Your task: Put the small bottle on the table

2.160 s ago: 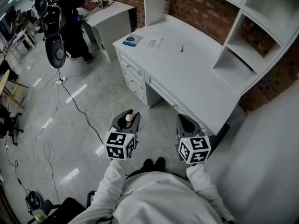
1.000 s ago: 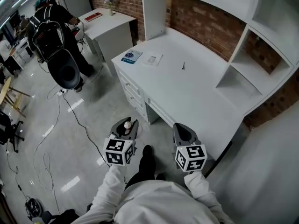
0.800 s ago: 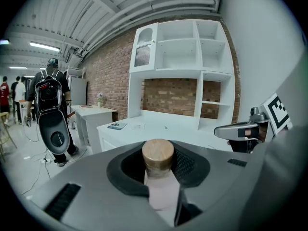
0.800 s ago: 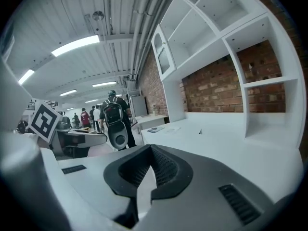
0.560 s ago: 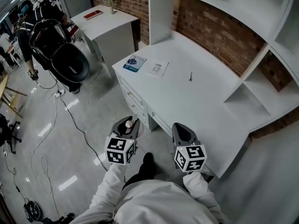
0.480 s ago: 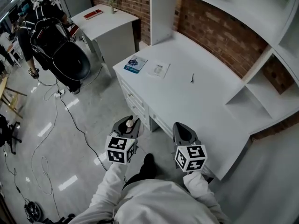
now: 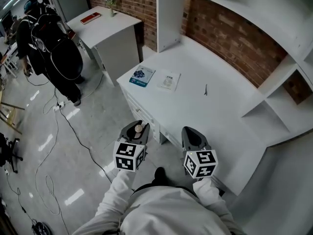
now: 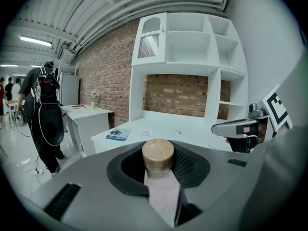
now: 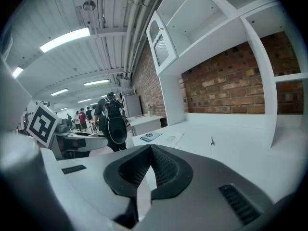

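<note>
Got the small bottle [image 8: 158,153] clamped in the left claw [image 7: 135,129], standing upright between the jaws. Looks tiny: round tan cap on top, kinda cork-like, and a pale pinkish-white body underneath, mostly buried in the claw. Shows up in the head view as just a little tan dot. Not on the bench [image 7: 195,111]. Hangs over the floor [image 7: 98,102] instead, just off the bench's front edge, right by the drawers [image 7: 139,112].

Same height for the right claw [image 7: 192,137], by that same front edge, near the left one but not touching it. Pinched together at the tips, only a thin sliver open lower down, nothing in it.

Over on the bench: blue booklet [image 7: 142,76] at the front left corner, white leaflet [image 7: 169,81] just beside it, and some small dark thing [image 7: 206,89] further in toward the back edge. Too small to tell what. Plain white top, backed by a brick wall [image 7: 230,33], with white shelves [image 7: 293,33] up over the right end.
</note>
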Demonstrator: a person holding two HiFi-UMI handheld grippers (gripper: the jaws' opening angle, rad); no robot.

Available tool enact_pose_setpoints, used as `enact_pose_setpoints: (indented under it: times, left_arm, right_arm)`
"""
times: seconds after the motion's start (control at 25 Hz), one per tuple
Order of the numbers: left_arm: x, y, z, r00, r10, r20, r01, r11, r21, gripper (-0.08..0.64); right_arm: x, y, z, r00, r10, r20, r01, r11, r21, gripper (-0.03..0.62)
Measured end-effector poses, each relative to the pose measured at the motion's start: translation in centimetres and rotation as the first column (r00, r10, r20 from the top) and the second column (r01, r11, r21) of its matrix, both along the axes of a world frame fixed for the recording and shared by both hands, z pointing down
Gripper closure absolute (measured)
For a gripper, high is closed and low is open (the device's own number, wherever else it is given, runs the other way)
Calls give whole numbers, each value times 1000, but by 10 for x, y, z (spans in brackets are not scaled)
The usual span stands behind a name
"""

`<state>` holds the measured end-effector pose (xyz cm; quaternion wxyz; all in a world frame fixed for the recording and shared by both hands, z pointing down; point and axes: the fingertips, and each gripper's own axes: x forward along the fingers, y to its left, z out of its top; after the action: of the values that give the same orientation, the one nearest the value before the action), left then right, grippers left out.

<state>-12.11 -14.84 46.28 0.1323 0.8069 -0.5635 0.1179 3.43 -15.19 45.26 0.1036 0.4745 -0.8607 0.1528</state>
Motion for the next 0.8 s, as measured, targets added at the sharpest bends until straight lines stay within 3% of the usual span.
enact_pose_setpoints:
  times: [0.28, 0.8]
  left_arm:
    - [-6, -30, 1, 999, 42, 2, -42, 999, 9, 437]
    - [6, -98, 9, 995, 95, 40, -96, 995, 7, 437]
  right_arm:
    - [-15, -19, -1, 1000, 9, -12, -9, 1000, 9, 565]
    - [-2, -58, 3, 998, 57, -11, -57, 998, 6, 565]
